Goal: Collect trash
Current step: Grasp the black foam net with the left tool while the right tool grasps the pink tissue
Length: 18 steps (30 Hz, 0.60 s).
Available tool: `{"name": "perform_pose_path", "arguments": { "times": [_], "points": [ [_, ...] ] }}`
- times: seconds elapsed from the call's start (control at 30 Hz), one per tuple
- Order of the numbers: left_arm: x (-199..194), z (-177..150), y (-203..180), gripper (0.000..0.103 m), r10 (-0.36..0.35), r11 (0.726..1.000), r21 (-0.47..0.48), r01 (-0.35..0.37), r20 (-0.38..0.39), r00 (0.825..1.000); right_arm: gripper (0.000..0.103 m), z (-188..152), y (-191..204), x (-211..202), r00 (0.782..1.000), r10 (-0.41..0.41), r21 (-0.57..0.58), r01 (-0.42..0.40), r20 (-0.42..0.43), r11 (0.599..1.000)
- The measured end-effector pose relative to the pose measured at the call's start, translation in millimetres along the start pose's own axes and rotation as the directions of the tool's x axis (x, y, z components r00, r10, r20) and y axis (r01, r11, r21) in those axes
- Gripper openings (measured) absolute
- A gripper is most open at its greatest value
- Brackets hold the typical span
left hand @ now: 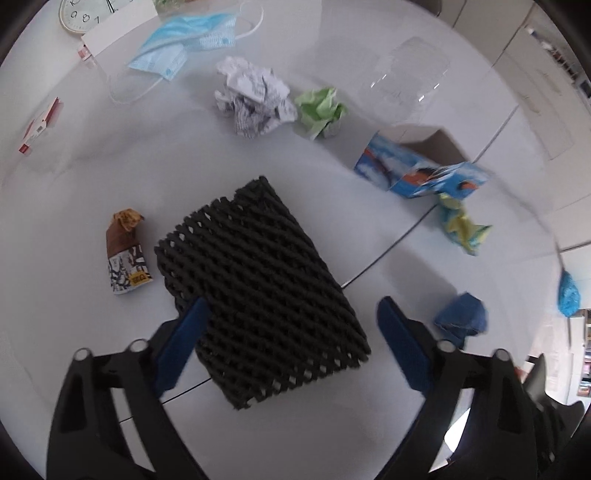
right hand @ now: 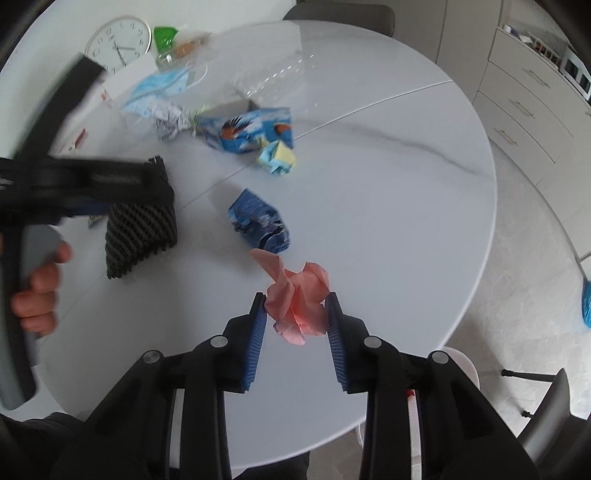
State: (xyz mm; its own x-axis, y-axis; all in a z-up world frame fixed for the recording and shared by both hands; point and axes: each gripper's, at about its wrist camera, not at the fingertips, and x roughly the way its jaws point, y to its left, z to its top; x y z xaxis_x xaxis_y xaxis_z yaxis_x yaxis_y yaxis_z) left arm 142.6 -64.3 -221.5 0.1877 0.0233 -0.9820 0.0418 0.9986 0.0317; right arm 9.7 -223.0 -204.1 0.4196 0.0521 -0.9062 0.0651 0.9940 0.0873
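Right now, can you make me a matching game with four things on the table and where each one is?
Things:
1. pink paper ball
2. black foam net
3. face mask
4. green paper ball

Places:
A. beside the clock
B. squeezed in the right gripper
C. next to the white paper ball
D. between the left gripper's open fingers

Pairs: 1-B, 2-D, 3-A, 4-C
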Motion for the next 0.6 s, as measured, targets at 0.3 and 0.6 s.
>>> {"name": "perform_pose_path", "arguments": {
  "times": [0.3, 0.6],
  "points": [
    [6.7, -1.8, -0.9, 0.053, -0.009, 0.999, -0.047, 0.007, -0.034, 0.999, 0.033, -2.0, -17.2, -25.6, 0.999, -0.004, 0.009, 0.004, 0.039, 1.000],
    [-16.1, -16.9, 15.6, 0.015, -0.192, 0.981, -0.042, 0.192, -0.001, 0.981, 0.034, -16.4, -38.2, -48.8, 0.998, -0.001, 0.076, -0.004, 0.067, 0.997]
  ]
}}
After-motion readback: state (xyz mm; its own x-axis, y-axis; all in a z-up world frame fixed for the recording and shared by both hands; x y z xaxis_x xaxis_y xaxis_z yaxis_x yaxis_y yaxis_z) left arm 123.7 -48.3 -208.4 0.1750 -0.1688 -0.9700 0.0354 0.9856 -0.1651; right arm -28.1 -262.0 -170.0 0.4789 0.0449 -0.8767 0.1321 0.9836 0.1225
